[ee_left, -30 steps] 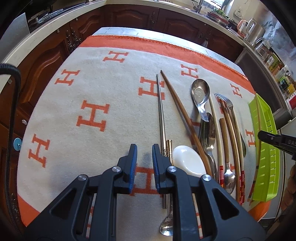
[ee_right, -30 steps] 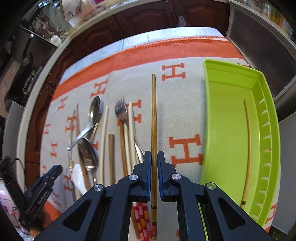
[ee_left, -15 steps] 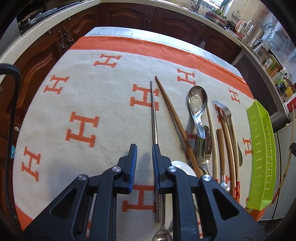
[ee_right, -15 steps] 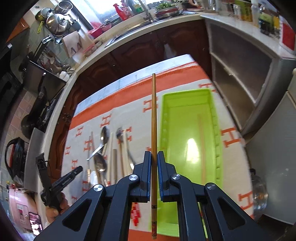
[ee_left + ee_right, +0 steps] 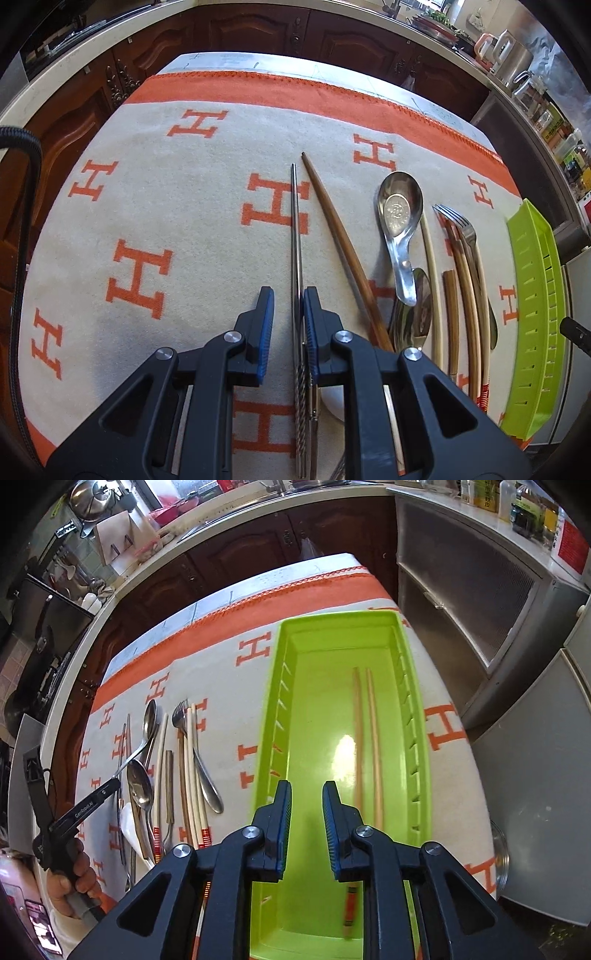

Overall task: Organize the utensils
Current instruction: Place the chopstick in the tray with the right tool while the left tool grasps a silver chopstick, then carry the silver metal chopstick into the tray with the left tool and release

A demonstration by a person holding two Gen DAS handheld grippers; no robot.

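Sorting has only begun: nearest in view, the right gripper [image 5: 306, 823] hangs over the green tray [image 5: 419, 716] with its fingers opening and nothing between them, and two wooden chopsticks [image 5: 365, 746] already lie side by side on the tray floor. The left gripper [image 5: 287, 325] hovers slightly open astride the metal chopstick [image 5: 295, 229], not pinching it. Farther left on the surface [image 5: 177, 221], spoons, a fork [image 5: 192, 753] and more chopsticks wait.

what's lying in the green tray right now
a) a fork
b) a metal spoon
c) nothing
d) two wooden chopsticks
d: the right wrist view shows two wooden chopsticks lying side by side in the green tray, while the forks and spoons are on the cloth beside it.
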